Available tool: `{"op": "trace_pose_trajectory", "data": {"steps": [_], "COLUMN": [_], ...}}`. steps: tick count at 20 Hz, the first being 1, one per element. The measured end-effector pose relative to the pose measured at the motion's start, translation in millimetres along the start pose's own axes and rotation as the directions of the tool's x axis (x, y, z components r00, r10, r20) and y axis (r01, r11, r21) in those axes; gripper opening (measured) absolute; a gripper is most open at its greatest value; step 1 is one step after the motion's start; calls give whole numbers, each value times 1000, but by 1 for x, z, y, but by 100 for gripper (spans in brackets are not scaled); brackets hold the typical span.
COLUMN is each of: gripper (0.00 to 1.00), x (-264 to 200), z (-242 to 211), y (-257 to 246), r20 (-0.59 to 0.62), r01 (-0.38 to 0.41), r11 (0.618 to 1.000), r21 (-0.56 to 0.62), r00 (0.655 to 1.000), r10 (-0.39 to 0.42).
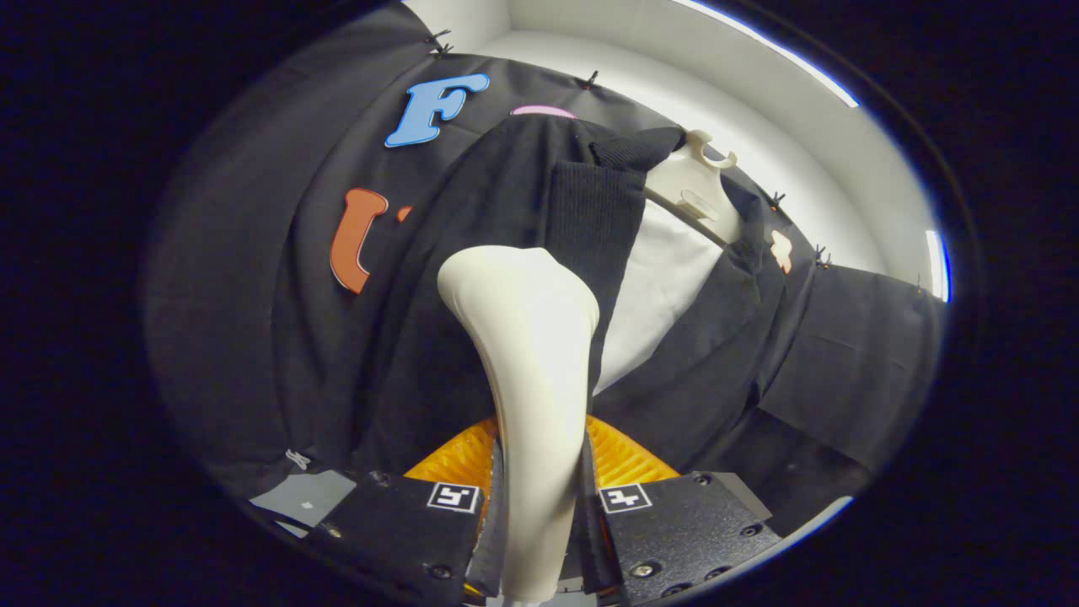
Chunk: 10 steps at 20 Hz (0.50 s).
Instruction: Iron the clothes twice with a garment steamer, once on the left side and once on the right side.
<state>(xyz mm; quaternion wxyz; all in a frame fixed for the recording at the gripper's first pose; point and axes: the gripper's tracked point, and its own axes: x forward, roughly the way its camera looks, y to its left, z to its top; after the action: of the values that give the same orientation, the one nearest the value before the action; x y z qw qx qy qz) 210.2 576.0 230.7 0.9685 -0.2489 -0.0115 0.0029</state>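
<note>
1. Gripper (pixel 539 506): fingers pinch the steamer (pixel 527 354) handle between them.
2. Steamer head reaches ahead, against the dark cardigan (pixel 405 337) hanging on a hanger (pixel 695 190) beyond the fingers.
3. Judgement: steamer rigid, smooth, possibly slippery; hold stays low on handle. Cardigan soft, yielding.

The gripper (pixel 539 497) is clamping the steamer (pixel 527 354), whose head is pressing the black garment (pixel 472 253) straight ahead, blocking advance; the hanger (pixel 695 181) is standing beyond, to the right.
</note>
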Motion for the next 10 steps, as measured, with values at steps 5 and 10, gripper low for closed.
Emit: {"op": "trace_pose_trajectory", "data": {"steps": [5,10], "gripper": [38,38], "x": [-1,-2], "z": [-31,-58], "y": [9,14], "r20": [-30,-57], "r01": [-7,-14], "r11": [1000,1000], "r21": [-17,-28], "r00": [1000,998], "r10": [6,13]}}
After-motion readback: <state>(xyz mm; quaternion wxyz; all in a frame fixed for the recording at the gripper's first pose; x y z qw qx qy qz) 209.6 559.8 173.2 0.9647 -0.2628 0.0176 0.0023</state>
